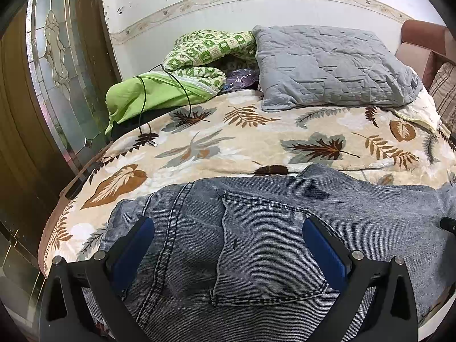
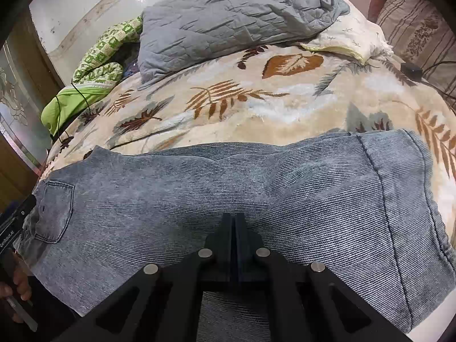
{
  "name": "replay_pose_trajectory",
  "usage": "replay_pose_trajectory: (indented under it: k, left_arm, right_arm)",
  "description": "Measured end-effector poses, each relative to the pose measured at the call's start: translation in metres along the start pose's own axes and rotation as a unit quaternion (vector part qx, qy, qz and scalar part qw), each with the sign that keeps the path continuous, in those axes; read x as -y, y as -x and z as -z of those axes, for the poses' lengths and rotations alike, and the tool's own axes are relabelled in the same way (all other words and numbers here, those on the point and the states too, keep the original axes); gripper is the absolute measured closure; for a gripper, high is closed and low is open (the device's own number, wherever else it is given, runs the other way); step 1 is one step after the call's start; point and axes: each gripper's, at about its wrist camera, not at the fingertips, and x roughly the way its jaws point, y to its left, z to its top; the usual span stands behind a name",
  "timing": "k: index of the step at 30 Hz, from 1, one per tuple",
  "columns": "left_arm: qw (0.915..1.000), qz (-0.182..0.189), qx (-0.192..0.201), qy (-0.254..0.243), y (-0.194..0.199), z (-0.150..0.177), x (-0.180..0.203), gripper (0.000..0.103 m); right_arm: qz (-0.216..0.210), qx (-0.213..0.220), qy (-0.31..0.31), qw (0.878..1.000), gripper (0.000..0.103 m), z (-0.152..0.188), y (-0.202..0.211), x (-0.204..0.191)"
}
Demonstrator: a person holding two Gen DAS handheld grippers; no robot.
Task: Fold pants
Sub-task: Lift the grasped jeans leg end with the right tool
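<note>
While flat on bed blanket (image 1: 256,136): gray pants (image 2: 228,188).
Left gripper (image 1: 228,228) wide open over pocket (image 1: 270,253), holding nothing; right gripper (image 2: 234,219) shut tight, maybe pinching cloth, unclear.

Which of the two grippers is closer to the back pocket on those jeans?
Left. The left gripper hangs open right over the back pocket. The right gripper is shut farther along the jeans, toward the hem end.
</note>
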Motion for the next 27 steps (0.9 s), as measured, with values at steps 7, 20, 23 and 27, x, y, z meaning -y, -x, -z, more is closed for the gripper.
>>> replay_pose_trajectory:
  k: [7,20,23,27]
  left_arm:
    - [1.0000,0.000,-0.003,-0.005,0.000,0.001,0.002,0.000]
    - [0.9992,0.016,-0.020,-0.031,-0.002,0.008,0.013,0.000]
    - [0.9978,0.031,-0.033,-0.048,-0.005,0.012,0.021,0.000]
    - [0.9923,0.056,-0.076,-0.079,-0.017,0.021,0.037,0.000]
  right_arm:
    - [-0.007,-0.001,-0.008,1.000,0.098,0.000,0.000,0.002]
    - [-0.030,-0.003,-0.038,0.999,0.099,-0.001,0.014,0.011]
    - [-0.028,0.006,-0.041,0.999,0.099,0.000,0.023,0.015]
    - [-0.026,-0.020,-0.056,0.998,0.098,0.004,0.019,0.027]
